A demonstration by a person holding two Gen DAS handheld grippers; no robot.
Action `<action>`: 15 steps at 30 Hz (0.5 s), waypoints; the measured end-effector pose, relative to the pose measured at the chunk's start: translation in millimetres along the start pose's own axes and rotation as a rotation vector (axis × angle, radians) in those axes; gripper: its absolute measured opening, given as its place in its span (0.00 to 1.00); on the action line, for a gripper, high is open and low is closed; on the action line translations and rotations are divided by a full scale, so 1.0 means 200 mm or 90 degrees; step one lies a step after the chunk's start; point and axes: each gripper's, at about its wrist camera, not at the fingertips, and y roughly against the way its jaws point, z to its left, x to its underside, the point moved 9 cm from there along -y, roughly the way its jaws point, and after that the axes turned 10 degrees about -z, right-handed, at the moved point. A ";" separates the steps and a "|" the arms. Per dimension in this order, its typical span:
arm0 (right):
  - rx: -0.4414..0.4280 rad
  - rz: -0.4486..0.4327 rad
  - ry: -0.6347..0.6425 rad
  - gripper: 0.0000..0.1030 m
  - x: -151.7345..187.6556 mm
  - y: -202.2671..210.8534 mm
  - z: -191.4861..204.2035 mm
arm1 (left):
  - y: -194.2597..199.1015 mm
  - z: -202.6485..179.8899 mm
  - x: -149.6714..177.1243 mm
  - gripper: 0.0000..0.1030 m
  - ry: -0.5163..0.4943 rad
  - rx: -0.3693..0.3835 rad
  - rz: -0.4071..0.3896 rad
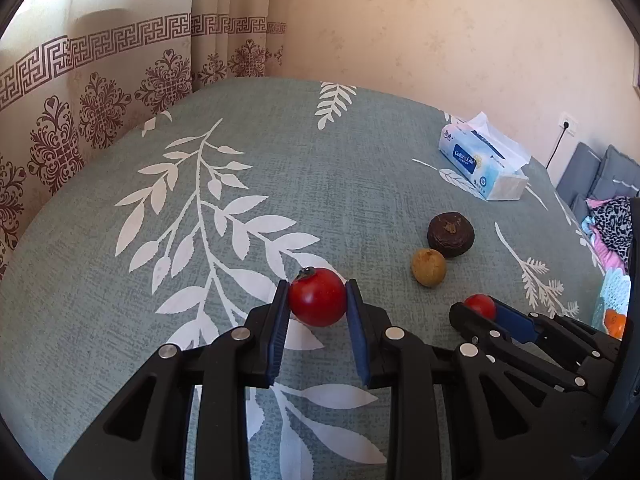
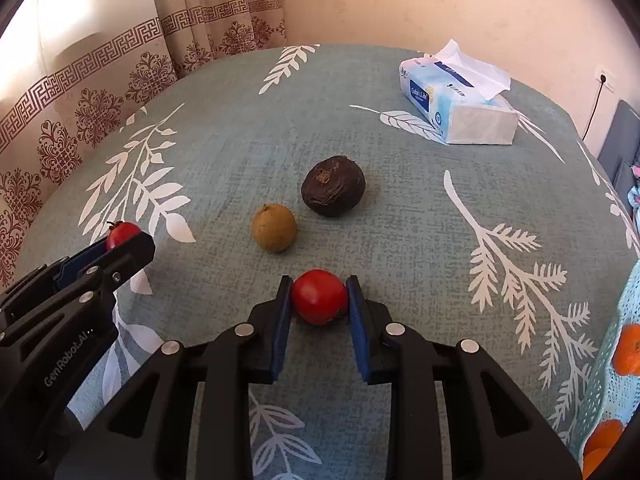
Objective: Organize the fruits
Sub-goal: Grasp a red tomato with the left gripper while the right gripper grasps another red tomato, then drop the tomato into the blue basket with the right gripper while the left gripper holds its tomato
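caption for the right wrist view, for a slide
Right gripper shut on a red tomato, yellow-brown fruit just beyond.

The left black tongs with blue pads clamp a round red tomato, angled downward. At their right, the right black tongs pinch a second red tomato likewise.

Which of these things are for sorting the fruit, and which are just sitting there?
For the job:
- red tomato in the left gripper
- second red tomato in the right gripper
- yellow-brown fruit
- dark wrinkled fruit
- oranges at the right edge

Just lying about:
- tissue pack
- curtain
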 end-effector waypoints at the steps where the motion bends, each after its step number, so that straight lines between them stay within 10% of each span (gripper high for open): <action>1: 0.001 0.000 -0.003 0.27 0.00 0.00 0.00 | 0.00 0.00 0.00 0.27 0.001 0.001 0.001; 15: 0.040 -0.057 -0.033 0.27 -0.05 0.27 -0.08 | 0.02 -0.02 -0.01 0.27 0.004 0.013 -0.003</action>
